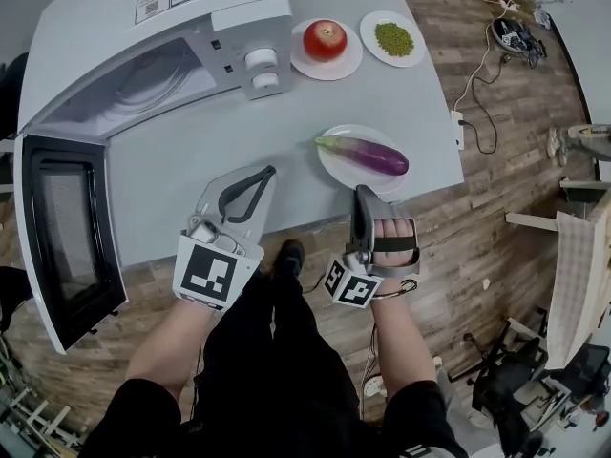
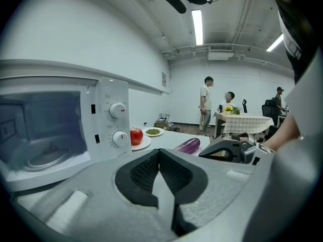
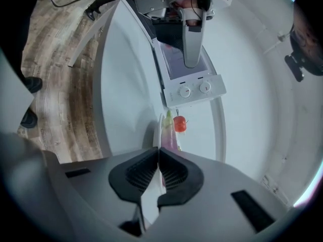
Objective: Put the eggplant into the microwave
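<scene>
A purple eggplant [image 1: 368, 154] [image 2: 187, 145] [image 3: 169, 135] with a green stem lies on a white plate [image 1: 334, 167] [image 3: 157, 127] near the table's front edge. The white microwave [image 1: 143, 74] [image 2: 50, 135] stands at the left, its door [image 1: 67, 237] swung fully open and its cavity holding only the glass turntable. My right gripper [image 1: 363, 191] [image 3: 158, 150] is rolled onto its side and shut on the plate's near rim, just short of the eggplant. My left gripper [image 1: 270, 170] [image 2: 159, 153] hovers over the table in front of the microwave, shut with nothing in it.
Behind the eggplant, a red apple [image 1: 325, 39] [image 2: 136, 135] sits on one plate and green beans [image 1: 393, 38] [image 2: 153, 131] on another. The table's front edge [image 1: 286, 222] runs just under both grippers. Cables lie on the wood floor [image 1: 477, 93] at the right. People stand far off.
</scene>
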Demonstrator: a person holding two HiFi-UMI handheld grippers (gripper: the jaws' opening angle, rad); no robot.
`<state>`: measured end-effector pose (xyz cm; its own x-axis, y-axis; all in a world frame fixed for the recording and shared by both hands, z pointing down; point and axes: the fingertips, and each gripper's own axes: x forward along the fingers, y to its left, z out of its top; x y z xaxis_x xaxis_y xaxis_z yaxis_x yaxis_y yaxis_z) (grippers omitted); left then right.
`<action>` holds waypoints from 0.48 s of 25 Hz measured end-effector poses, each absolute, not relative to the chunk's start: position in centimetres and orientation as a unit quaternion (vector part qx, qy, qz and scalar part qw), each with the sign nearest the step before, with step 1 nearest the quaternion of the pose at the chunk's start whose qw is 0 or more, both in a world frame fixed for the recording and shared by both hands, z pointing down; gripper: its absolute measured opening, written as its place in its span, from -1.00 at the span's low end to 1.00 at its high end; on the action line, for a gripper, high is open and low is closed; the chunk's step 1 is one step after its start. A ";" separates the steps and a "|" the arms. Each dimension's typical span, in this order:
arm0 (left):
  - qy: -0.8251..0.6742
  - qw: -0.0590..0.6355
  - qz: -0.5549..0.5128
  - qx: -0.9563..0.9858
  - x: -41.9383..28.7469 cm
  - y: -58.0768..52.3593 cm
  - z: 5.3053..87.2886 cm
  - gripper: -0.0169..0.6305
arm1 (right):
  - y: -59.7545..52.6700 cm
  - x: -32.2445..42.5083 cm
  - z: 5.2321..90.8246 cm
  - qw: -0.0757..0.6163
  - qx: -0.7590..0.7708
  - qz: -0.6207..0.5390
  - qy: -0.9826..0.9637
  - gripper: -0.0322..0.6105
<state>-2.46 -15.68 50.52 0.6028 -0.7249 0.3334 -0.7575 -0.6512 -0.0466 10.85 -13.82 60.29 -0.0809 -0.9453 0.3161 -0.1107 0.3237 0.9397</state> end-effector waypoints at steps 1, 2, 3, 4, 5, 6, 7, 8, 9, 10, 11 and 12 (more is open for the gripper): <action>-0.417 0.049 0.162 0.893 -2.5 -15.7 50.3 -0.92 | -13.8 10.8 60.0 0.526 0.426 -0.397 -0.620 -0.83; -0.418 0.046 0.162 0.893 -2.6 -15.7 50.0 -0.92 | -13.9 10.7 59.7 0.524 0.426 -0.399 -0.620 -0.83; -0.419 0.042 0.162 0.893 -2.7 -15.7 49.6 -0.92 | -13.9 10.7 59.3 0.523 0.426 -0.400 -0.621 -0.83; -0.420 0.039 0.162 0.892 -2.8 -15.6 49.3 -0.92 | -13.9 10.6 59.0 0.522 0.426 -0.401 -0.621 -0.83; -0.421 0.037 0.163 0.892 -2.9 -15.5 49.0 -0.92 | -13.9 10.6 58.8 0.520 0.426 -0.402 -0.621 -0.83; -0.421 0.034 0.164 0.891 -3.0 -15.5 48.8 -0.92 | -13.9 10.5 58.6 0.519 0.427 -0.403 -0.621 -0.83; -0.423 0.032 0.164 0.891 -3.1 -15.5 48.7 -0.92 | -13.9 10.5 58.4 0.517 0.427 -0.406 -0.620 -0.83; -0.425 0.032 0.164 0.890 -3.3 -15.5 48.6 -0.92 | -14.0 10.4 58.3 0.515 0.428 -0.409 -0.620 -0.83; -0.427 0.032 0.163 0.889 -3.4 -15.6 48.5 -0.92 | -14.1 10.3 58.1 0.512 0.429 -0.414 -0.619 -0.83; -0.429 0.031 0.162 0.888 -3.6 -15.6 48.4 -0.92 | -14.1 10.2 57.9 0.508 0.430 -0.418 -0.618 -0.83; -0.431 0.030 0.162 0.887 -3.7 -15.6 48.4 -0.92 | -14.1 10.0 57.6 0.504 0.431 -0.422 -0.618 -0.83; -0.433 0.029 0.162 0.886 -3.7 -15.5 48.3 -0.92 | -14.1 9.9 57.2 0.501 0.432 -0.425 -0.618 -0.83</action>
